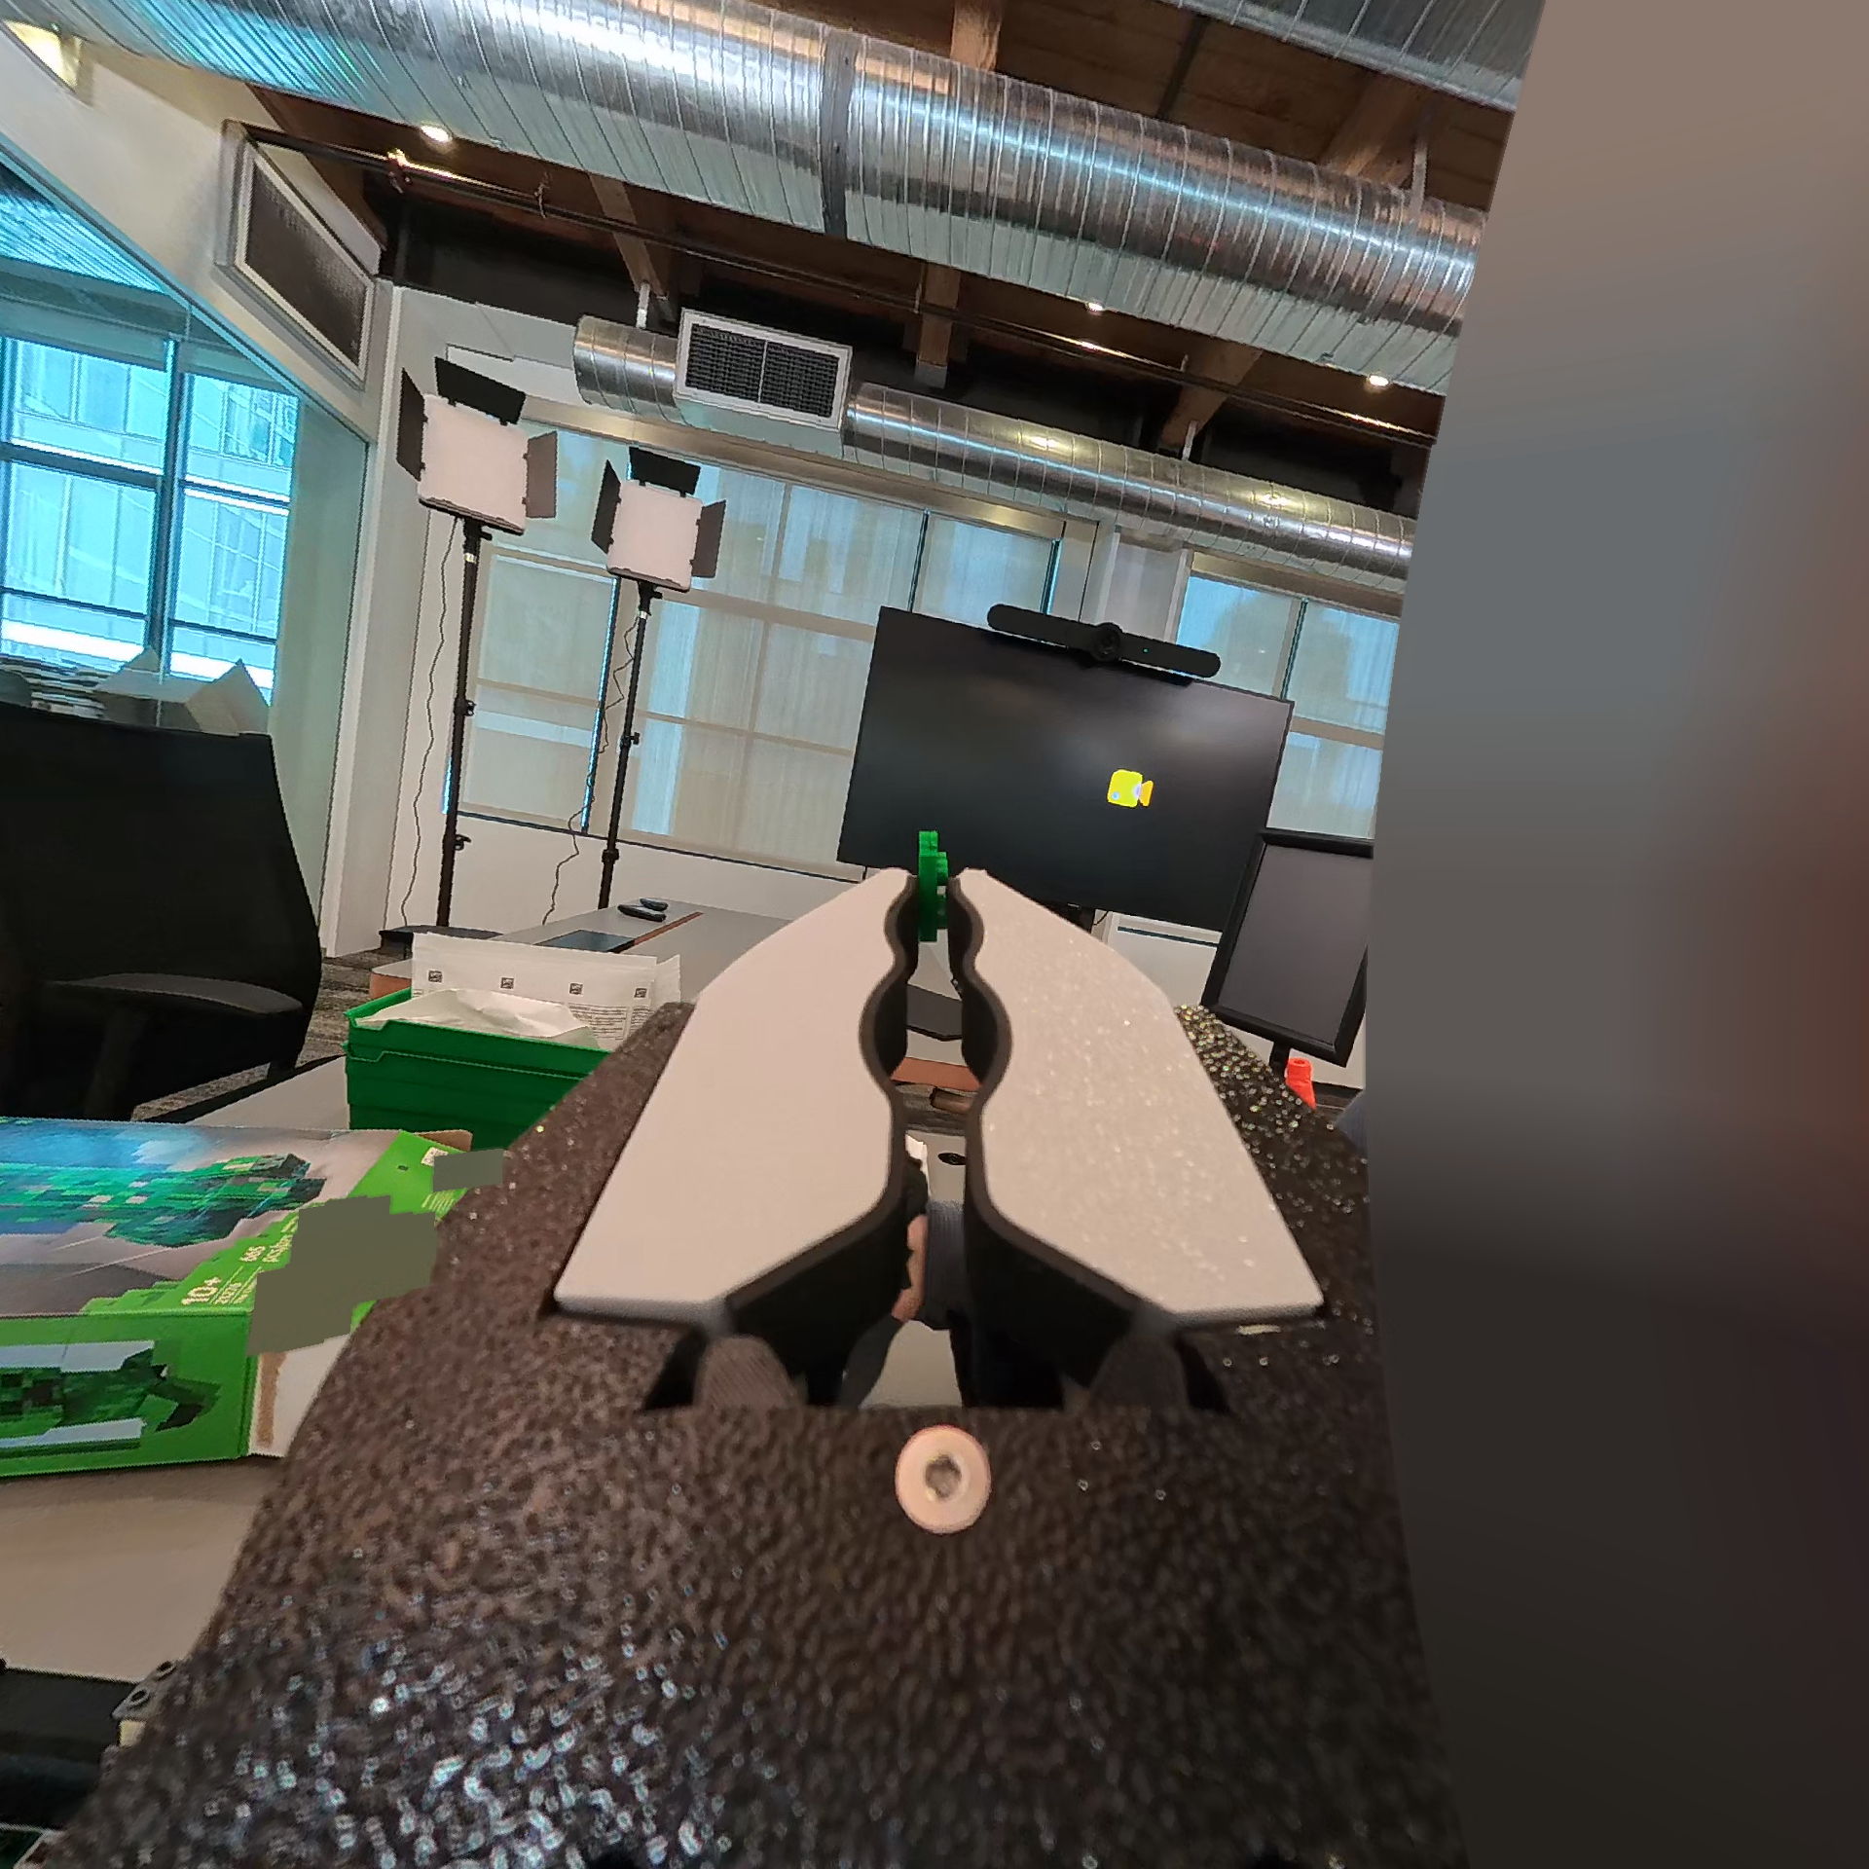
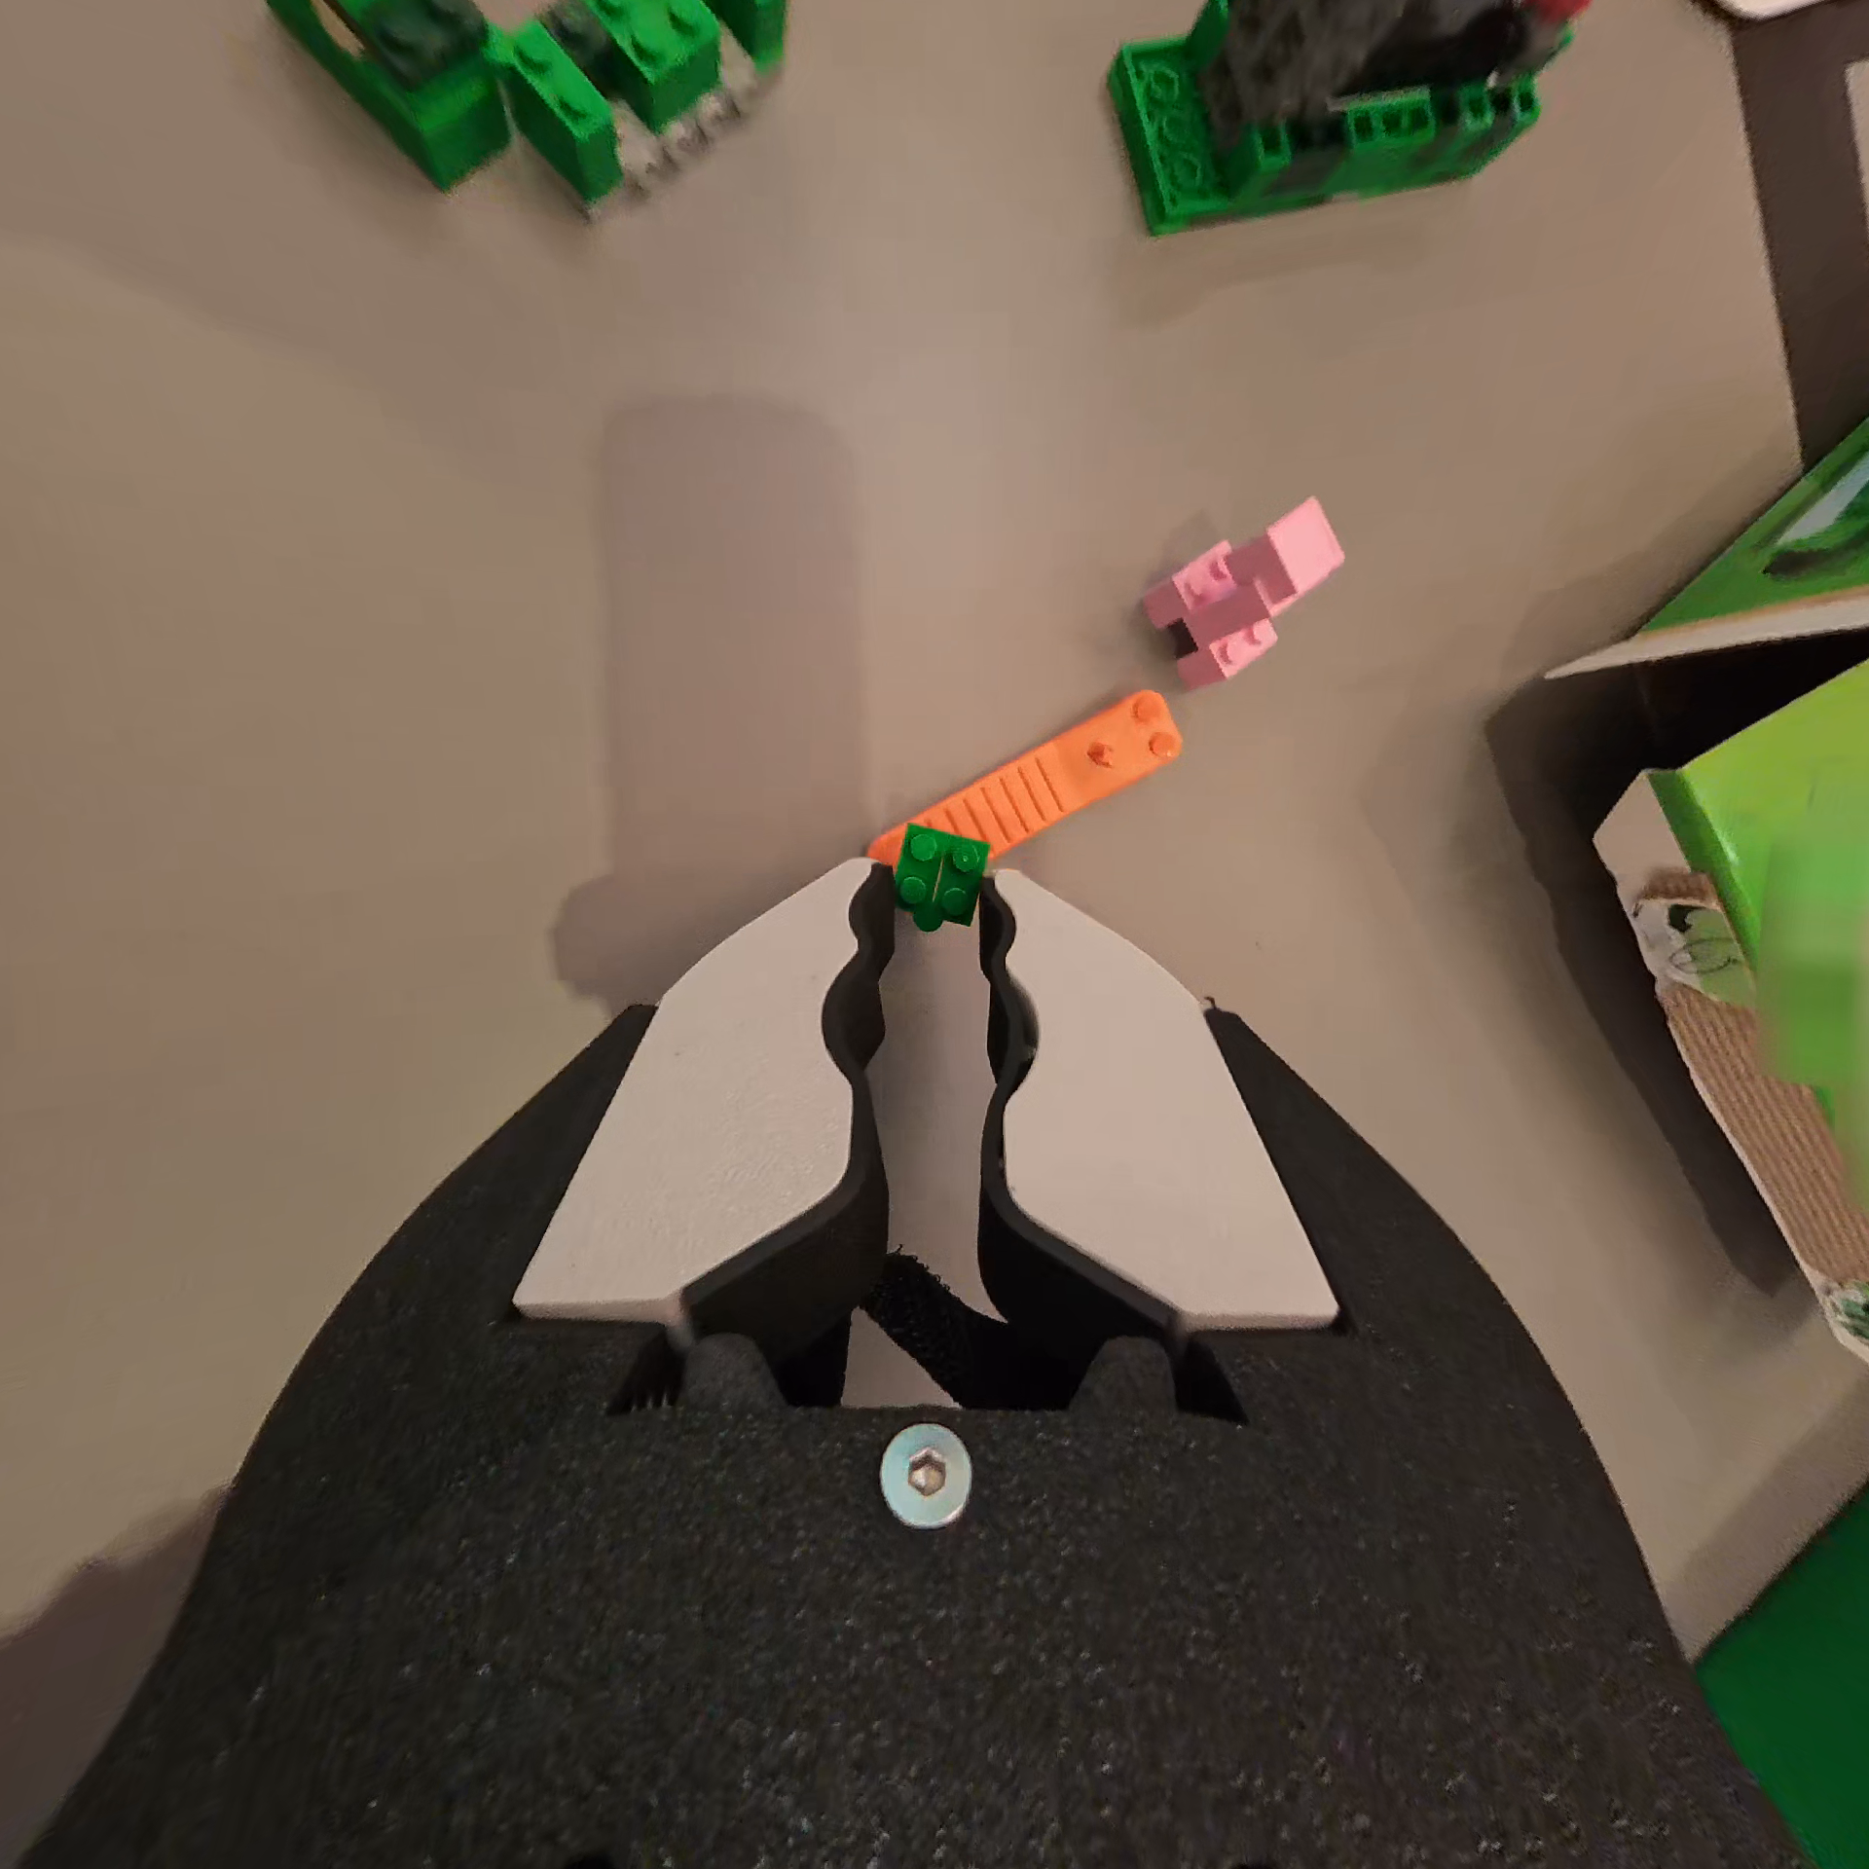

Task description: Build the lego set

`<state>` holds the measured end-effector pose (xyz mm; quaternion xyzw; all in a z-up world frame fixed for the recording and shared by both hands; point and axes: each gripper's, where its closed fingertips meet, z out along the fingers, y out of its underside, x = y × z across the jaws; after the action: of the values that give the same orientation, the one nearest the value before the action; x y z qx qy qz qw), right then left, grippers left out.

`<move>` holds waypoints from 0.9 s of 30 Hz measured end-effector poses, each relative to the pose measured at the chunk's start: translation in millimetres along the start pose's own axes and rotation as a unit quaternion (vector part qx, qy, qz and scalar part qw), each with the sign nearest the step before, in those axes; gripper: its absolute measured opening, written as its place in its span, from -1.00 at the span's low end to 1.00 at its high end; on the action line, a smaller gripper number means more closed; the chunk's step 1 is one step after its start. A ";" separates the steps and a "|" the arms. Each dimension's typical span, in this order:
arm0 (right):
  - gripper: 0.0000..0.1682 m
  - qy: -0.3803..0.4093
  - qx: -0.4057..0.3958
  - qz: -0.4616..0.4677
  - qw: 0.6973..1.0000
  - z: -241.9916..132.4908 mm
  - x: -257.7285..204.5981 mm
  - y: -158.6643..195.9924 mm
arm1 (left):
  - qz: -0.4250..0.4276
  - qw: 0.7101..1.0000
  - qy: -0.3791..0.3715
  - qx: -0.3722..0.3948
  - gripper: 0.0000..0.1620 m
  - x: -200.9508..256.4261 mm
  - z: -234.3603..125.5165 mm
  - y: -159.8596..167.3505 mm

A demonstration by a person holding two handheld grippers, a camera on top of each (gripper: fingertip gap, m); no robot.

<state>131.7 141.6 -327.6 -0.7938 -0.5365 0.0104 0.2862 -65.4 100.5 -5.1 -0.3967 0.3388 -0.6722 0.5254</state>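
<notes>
A small green piece (image 1: 930, 890) is clamped edge-on between the tips of the left gripper (image 1: 936, 895), whose fingers are drawn nearly together and raised level, pointing out across the room toward a dark screen (image 1: 1062, 769). A flat green studded plate (image 2: 941, 878) is pinched at the tips of the right gripper (image 2: 939, 890), the fingers closed in on its sides, and it is held above the grey table (image 2: 405, 607), directly over the near end of an orange brick separator (image 2: 1052, 784); whether plate and separator touch cannot be told. A pink brick figure (image 2: 1239, 597) is seen just beyond the separator's far end. Wide bare tabletop is left to the gripper's left and ahead, up to two green brick assemblies (image 2: 546, 91) (image 2: 1335, 111) at the far edge. To the right the room is bounded by an opened green cardboard box (image 2: 1740, 829). In the left wrist view a printed green set box (image 1: 152, 1284) is laid on the table, and behind it green trays (image 1: 455, 1062) are stacked, with white paper bags (image 1: 536, 986) resting in the top one.
</notes>
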 end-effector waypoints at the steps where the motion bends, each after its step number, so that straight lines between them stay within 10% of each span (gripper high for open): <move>1: -0.82 0.000 -0.007 0.002 1.000 1.5 1.8 2.4 | 0.000 1.000 0.001 -0.001 -0.95 0.4 0.6 0.5; 27: -0.81 -0.058 0.005 0.013 0.998 6.0 -4.0 -0.9 | 0.003 1.000 0.007 -0.014 -0.95 3.8 5.6 5.2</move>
<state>127.3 141.0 -333.4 -0.7975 -0.5414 0.0628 0.2587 -58.6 95.5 -6.4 -0.3985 0.3526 -0.6687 0.5194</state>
